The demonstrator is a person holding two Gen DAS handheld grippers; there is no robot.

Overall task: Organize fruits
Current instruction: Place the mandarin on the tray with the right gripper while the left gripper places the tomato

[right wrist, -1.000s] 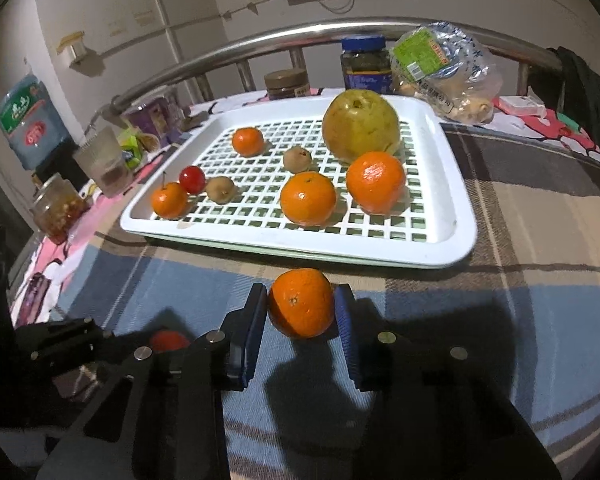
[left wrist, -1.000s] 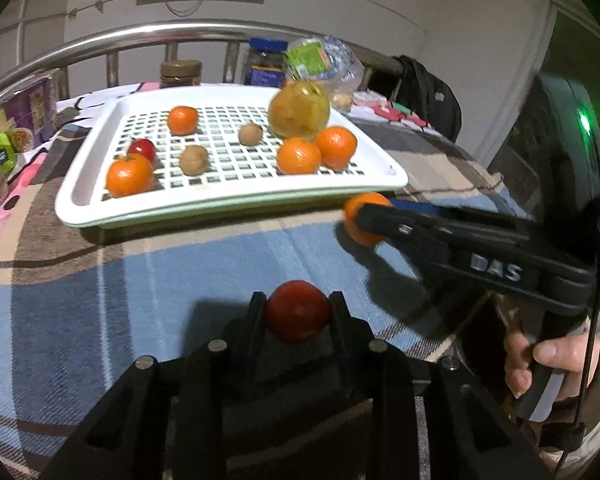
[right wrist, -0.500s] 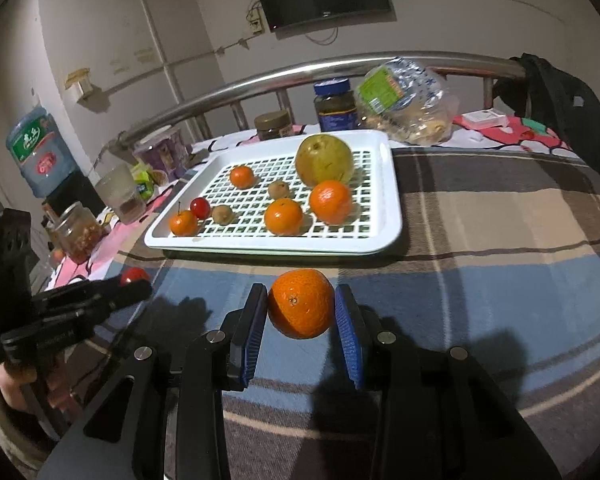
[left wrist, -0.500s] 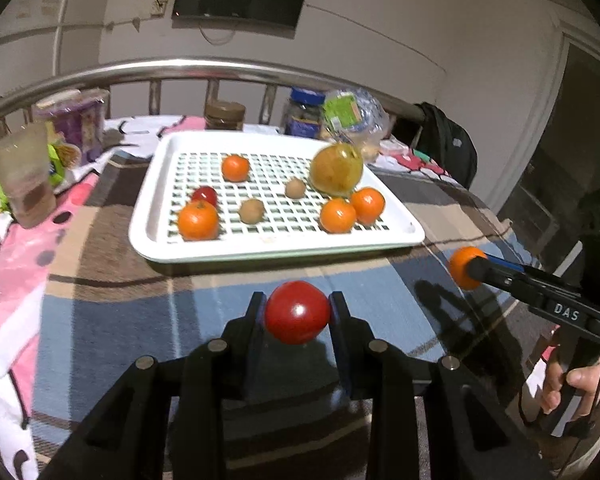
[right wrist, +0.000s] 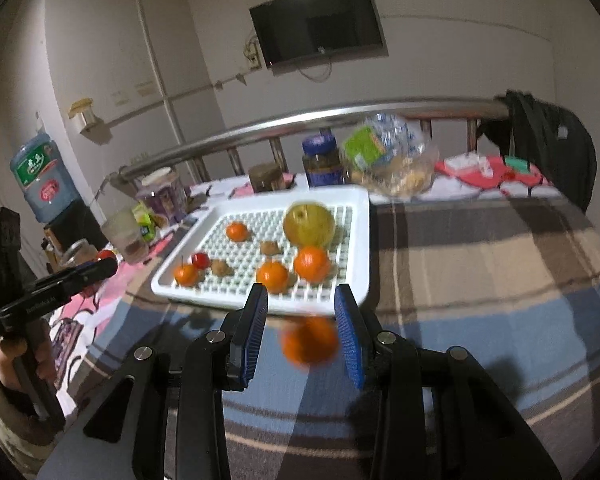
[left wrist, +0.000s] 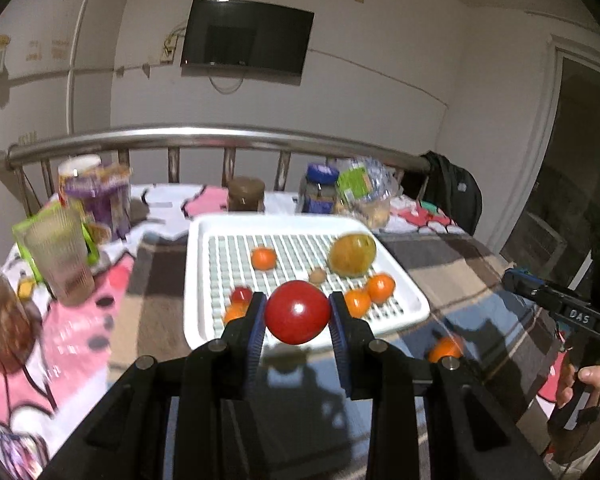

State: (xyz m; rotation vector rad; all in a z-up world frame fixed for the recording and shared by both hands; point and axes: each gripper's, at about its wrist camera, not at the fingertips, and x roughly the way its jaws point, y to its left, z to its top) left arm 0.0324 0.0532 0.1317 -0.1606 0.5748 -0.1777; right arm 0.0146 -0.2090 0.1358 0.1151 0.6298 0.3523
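Left fingers: we see the left gripper (left wrist: 298, 312) with both pads clamped on a red tomato (left wrist: 297, 312), which sits in the air in front of the tray's near rim.
Right fingers: the right gripper (right wrist: 302, 312) has its blue pads apart, with nothing pressed between them.
Orange: a blurred orange (right wrist: 309, 340) shows just below the gap between the right pads. In the left wrist view it lies low over the blanket, apart from the right gripper's tip. We cannot tell whether it touches the cloth.
Tray: a white slotted tray (right wrist: 362, 240) rests on the blanket beyond both grippers. It holds a large yellow-green pear (right wrist: 309, 225), several small oranges, a small red fruit and two brown ones.
Surface: a plaid blanket (right wrist: 480, 280) in brown, cream and blue, with a pink printed cloth to its left.
Behind the tray: two jars (right wrist: 320, 156), a clear bag of food (right wrist: 392, 160), a glass cup (left wrist: 60, 256) and a purple tub.
Room: a steel rail (right wrist: 340, 114) runs along the far edge, with a black backpack (right wrist: 552, 140) hung at its right end. A dark television (right wrist: 320, 20) is on the pale wall and a water bottle (right wrist: 40, 176) stands far left.
Hands: the left hand (right wrist: 16, 360) and the right hand (left wrist: 584, 380) each grip a handle, with both grippers tilted down towards the tray.
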